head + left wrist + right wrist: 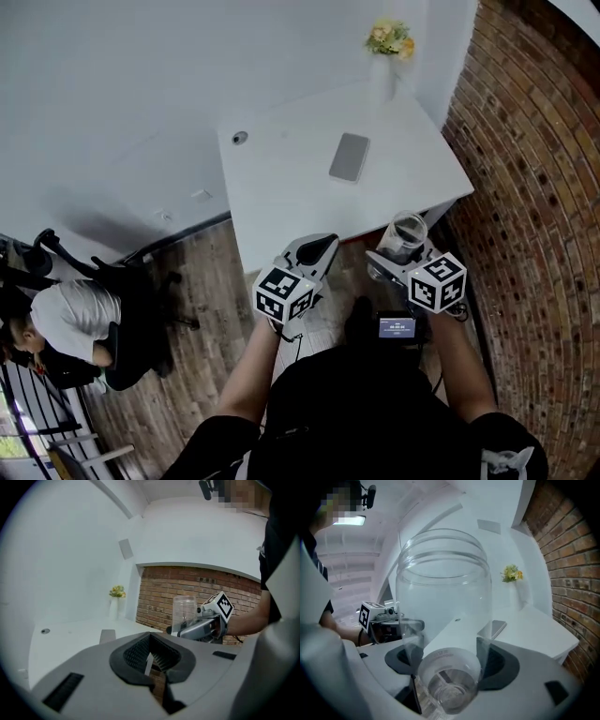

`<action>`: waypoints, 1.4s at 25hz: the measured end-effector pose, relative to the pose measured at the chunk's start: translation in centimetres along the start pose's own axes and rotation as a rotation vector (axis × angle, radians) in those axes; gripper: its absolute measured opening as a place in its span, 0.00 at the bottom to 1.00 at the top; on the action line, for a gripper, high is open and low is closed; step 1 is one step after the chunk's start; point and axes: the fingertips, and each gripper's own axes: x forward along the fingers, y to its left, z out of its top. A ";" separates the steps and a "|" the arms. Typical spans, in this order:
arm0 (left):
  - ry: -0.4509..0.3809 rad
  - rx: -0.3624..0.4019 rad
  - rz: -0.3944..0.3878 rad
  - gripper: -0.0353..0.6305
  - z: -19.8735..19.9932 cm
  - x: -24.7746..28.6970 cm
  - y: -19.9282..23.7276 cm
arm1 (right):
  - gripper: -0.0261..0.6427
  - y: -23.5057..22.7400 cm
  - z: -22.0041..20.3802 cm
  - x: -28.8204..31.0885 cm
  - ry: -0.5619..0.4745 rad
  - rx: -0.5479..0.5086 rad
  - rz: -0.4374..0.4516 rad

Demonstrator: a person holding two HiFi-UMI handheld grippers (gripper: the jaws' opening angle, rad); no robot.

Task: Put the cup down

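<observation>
Cup (440,588) gripped by right gripper (449,660), near table (281,187) edge.

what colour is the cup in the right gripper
Colourless and see-through. The cup shows best in the right gripper view.

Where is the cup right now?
In the head view the cup is at lower right, clamped in the right gripper by the near edge of the white table, close to the brick wall.

The left forearm (253,361) and right forearm (459,361) reach forward side by side toward the tabletop's (281,187) near edge. The left gripper (323,246) has its fingers together and empty. The right gripper's (392,261) fingers clamp the cup (405,234).
</observation>
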 end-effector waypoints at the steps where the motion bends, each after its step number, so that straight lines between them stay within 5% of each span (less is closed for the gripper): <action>1: 0.002 -0.004 0.011 0.06 0.4 0.9 0.8 | 0.58 -1.1 0.5 0.6 0.006 0.003 0.007; 13: 0.022 -0.049 0.036 0.06 2.1 6.2 6.5 | 0.58 -6.6 3.9 6.2 0.024 0.027 0.089; 35: 0.019 -0.039 -0.041 0.06 3.2 6.8 10.2 | 0.58 -7.3 7.4 9.4 0.007 -0.011 0.028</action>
